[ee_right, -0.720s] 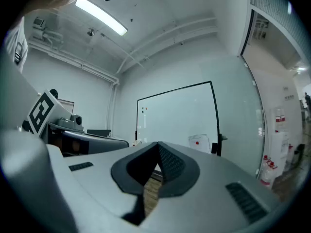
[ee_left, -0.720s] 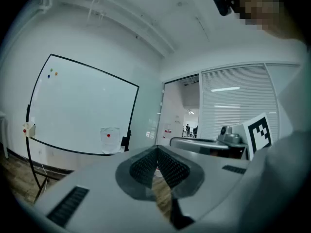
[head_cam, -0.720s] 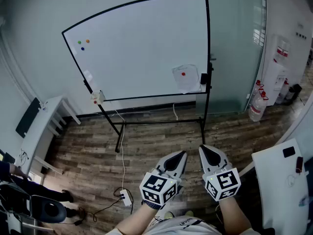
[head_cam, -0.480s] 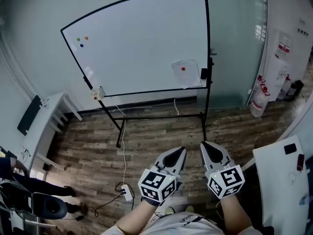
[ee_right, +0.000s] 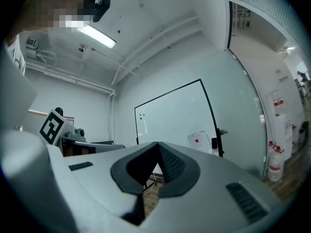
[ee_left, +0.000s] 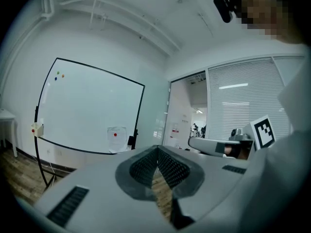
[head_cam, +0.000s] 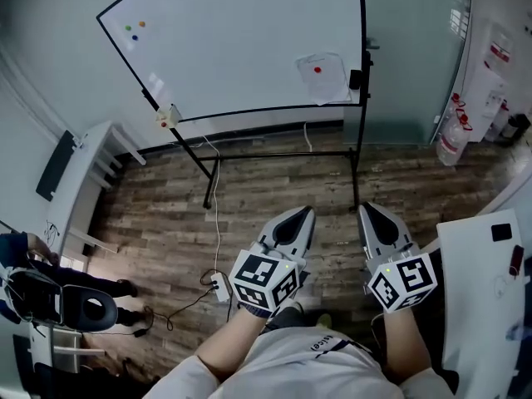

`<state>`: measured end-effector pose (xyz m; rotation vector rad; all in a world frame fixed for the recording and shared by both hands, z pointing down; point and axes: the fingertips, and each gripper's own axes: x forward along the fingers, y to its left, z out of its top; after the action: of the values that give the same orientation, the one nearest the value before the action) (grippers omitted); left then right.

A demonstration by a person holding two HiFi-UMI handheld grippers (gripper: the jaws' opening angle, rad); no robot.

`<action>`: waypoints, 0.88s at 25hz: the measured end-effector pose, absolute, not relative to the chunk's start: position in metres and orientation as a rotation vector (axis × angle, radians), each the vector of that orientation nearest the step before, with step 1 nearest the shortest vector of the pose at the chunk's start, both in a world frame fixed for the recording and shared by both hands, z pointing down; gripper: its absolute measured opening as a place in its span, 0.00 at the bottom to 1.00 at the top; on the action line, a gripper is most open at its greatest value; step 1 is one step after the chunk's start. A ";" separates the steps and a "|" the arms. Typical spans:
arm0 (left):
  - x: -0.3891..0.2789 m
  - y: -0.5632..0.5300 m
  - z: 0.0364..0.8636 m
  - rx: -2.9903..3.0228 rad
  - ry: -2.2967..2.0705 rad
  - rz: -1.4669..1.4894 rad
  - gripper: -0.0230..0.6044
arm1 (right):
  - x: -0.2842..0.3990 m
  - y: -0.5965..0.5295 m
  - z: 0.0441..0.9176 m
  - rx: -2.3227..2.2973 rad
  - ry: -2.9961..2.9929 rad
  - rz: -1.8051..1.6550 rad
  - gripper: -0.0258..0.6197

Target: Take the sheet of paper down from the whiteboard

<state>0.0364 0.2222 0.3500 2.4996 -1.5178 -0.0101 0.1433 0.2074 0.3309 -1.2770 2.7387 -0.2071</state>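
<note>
The whiteboard point(head_cam: 241, 40) stands on a black frame across a wooden floor, well ahead of both grippers. The sheet of paper point(head_cam: 322, 78) hangs at the board's lower right, pinned by a red magnet point(head_cam: 317, 70). My left gripper point(head_cam: 306, 213) and right gripper point(head_cam: 366, 209) are held side by side, low in the head view, both shut and empty, pointing toward the board. In the left gripper view, the paper point(ee_left: 116, 139) shows far beyond the closed left gripper point(ee_left: 157, 149). The right gripper view shows the paper point(ee_right: 200, 142) beyond the closed right gripper point(ee_right: 158, 144).
A black eraser point(head_cam: 356, 79) sits on the board's right post, and small coloured magnets point(head_cam: 135, 28) at its upper left. A power strip point(head_cam: 220, 288) with cables lies on the floor. White tables point(head_cam: 83, 181) point(head_cam: 478, 306) flank me. Water bottles point(head_cam: 453, 140) stand at right; a seated person point(head_cam: 33, 293) at left.
The head view has tilted down and shifted: the whiteboard and paper sit higher in the frame, and more floor shows. Both grippers stay shut, side by side.
</note>
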 end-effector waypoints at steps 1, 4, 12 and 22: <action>0.037 0.220 0.351 2.497 -1.519 -0.006 0.06 | 0.144 0.205 0.333 -1.279 2.742 -0.213 0.06; 0.040 0.209 0.357 2.494 -1.510 -0.002 0.06 | 0.145 0.196 0.339 -1.287 2.751 -0.223 0.06; 0.040 0.148 0.374 2.504 -1.446 -0.007 0.06 | 0.134 0.144 0.354 -1.327 2.783 -0.228 0.06; 0.001 0.015 0.380 2.551 -1.392 0.021 0.06 | 0.083 0.023 0.359 -1.395 2.782 -0.206 0.06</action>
<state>0.0013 0.0155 0.3805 2.5510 -1.3922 0.0208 0.0833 0.0227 0.3585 -1.3953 2.7816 -0.2056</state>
